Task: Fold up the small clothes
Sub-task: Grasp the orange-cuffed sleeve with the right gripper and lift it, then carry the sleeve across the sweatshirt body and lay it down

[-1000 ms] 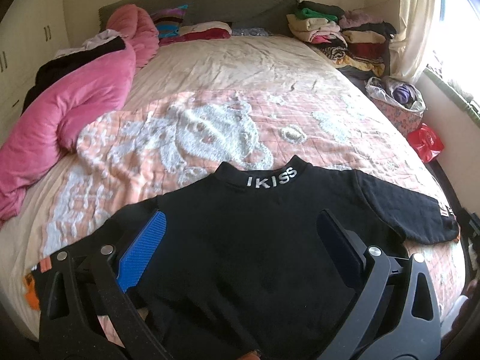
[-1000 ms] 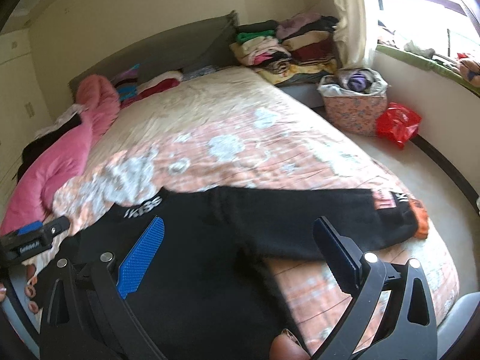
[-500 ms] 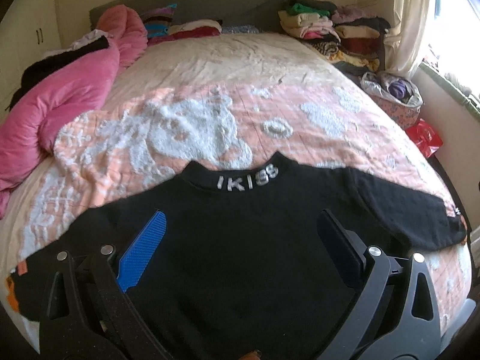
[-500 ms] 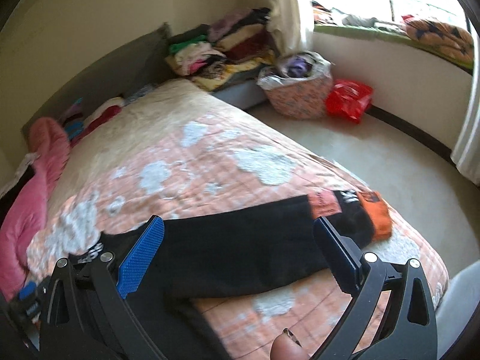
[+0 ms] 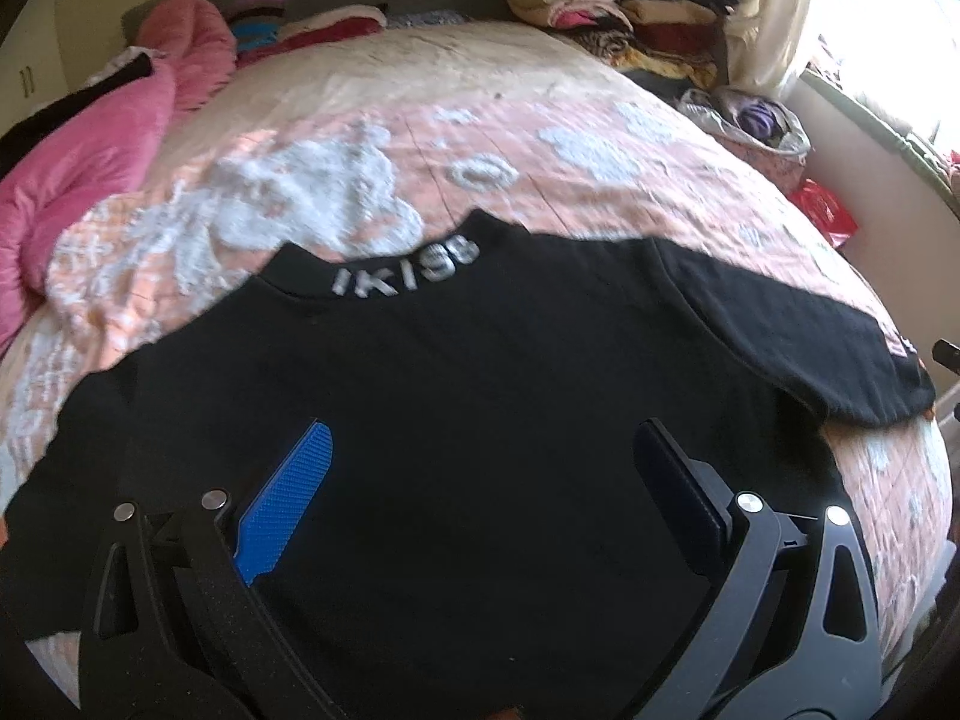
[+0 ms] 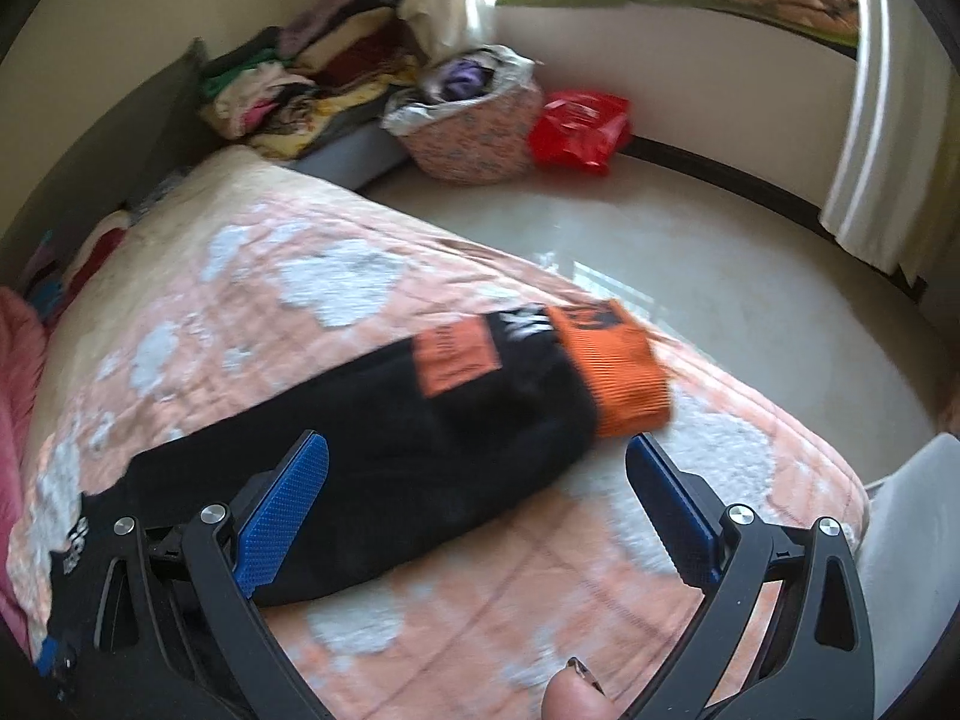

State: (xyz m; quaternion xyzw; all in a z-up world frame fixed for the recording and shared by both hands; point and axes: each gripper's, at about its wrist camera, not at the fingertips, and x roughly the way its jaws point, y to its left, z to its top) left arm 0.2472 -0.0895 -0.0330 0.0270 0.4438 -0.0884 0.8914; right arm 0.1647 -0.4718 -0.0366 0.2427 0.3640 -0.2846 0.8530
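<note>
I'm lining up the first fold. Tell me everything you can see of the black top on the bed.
The black top looks like soft knit, long-sleeved, with pale lettering on its collar. It lies flat and unfolded on the peach patterned bedspread, collar toward the headboard. Its right sleeve stretches sideways toward the bed's edge, with an orange patch and an orange ribbed cuff. Both open grippers hover over it; neither visibly grips it.

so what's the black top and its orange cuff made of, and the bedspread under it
The black top looks like a soft matte knit, maybe fleece or cotton jersey: it swallows light and shows no sheen. Its orange cuff is ribbed knit, with fine parallel lines. The bedspread seems a quilted cotton cover, stitched in squares, with fuzzy white patches that look tufted.
</note>
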